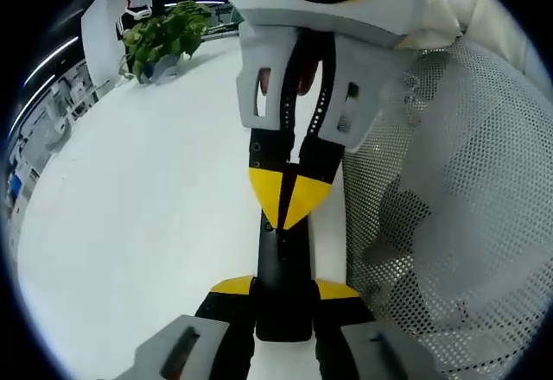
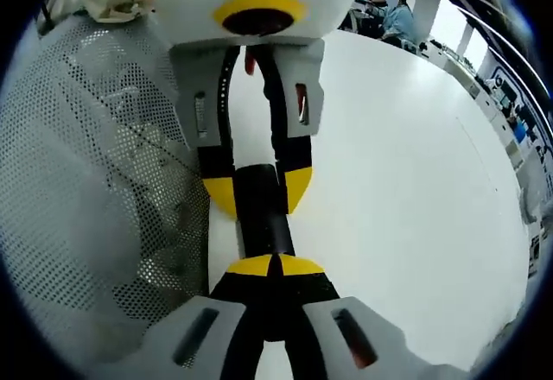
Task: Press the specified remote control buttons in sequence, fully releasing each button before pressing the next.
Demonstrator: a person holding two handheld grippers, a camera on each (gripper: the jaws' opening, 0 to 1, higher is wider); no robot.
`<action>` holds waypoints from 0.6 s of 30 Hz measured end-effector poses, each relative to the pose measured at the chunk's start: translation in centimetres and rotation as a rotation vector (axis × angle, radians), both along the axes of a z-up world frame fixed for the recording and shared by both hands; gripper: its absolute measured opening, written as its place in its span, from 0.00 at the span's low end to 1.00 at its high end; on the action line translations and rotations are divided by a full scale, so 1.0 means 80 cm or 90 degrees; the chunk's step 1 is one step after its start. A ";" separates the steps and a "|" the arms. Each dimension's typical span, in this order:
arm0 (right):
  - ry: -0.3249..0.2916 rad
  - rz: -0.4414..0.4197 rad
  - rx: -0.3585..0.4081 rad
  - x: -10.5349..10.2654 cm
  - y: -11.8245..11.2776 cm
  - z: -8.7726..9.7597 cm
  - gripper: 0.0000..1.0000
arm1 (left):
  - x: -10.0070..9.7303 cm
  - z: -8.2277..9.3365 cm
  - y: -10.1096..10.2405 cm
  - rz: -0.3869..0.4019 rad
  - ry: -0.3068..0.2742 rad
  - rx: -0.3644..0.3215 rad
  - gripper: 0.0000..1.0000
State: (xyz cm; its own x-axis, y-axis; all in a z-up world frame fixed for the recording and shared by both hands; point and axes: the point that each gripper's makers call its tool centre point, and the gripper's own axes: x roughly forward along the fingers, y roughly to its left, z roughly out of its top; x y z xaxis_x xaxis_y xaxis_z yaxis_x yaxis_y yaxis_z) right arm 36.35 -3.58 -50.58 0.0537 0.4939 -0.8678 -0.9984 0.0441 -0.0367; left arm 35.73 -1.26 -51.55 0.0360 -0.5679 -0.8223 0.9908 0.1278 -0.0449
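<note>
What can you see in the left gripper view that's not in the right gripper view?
Left gripper view: a green plant at the far end of the table. Right gripper view: people sitting far off behind the table. Both: the white table, a mesh chair, and the black remote gripped by the left gripper, with the right gripper shut, tips down on it.

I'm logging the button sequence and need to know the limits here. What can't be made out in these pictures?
- Button markings on the remote: left gripper view, its face reads as plain black, too dark to tell.
- Which button is touched: right gripper view, the right gripper has its shut fingers over the contact spot.
- Remote's far end: right gripper view, hidden inside the left gripper.
</note>
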 end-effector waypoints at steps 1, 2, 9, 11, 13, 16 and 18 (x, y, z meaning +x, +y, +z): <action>-0.003 0.003 -0.001 -0.001 0.000 0.000 0.00 | 0.000 0.000 0.000 -0.001 -0.001 0.000 0.25; -0.008 0.006 -0.002 -0.001 0.000 -0.001 0.00 | 0.000 0.000 0.000 -0.002 -0.001 0.000 0.25; -0.001 -0.006 -0.009 0.000 0.000 -0.002 0.00 | 0.000 0.000 0.000 -0.007 -0.004 0.003 0.25; 0.005 -0.014 -0.003 0.001 -0.001 -0.002 0.00 | 0.000 0.000 0.000 -0.007 -0.004 0.003 0.25; 0.015 -0.030 0.008 0.001 -0.002 -0.001 0.00 | 0.000 0.000 0.000 -0.007 -0.005 0.004 0.25; 0.044 -0.052 0.020 -0.003 -0.004 -0.001 0.00 | -0.001 0.000 0.000 -0.009 -0.006 0.004 0.26; 0.044 -0.052 0.022 -0.003 -0.007 -0.001 0.00 | -0.001 -0.001 0.000 -0.011 -0.008 0.005 0.26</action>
State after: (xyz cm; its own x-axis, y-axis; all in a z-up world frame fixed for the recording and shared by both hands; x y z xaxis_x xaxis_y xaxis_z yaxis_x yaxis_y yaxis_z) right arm 36.09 -4.12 -50.67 0.0365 0.5197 -0.8536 -0.9914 0.1260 0.0343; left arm 35.62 -1.28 -51.60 0.0366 -0.5623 -0.8261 0.9933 0.1108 -0.0314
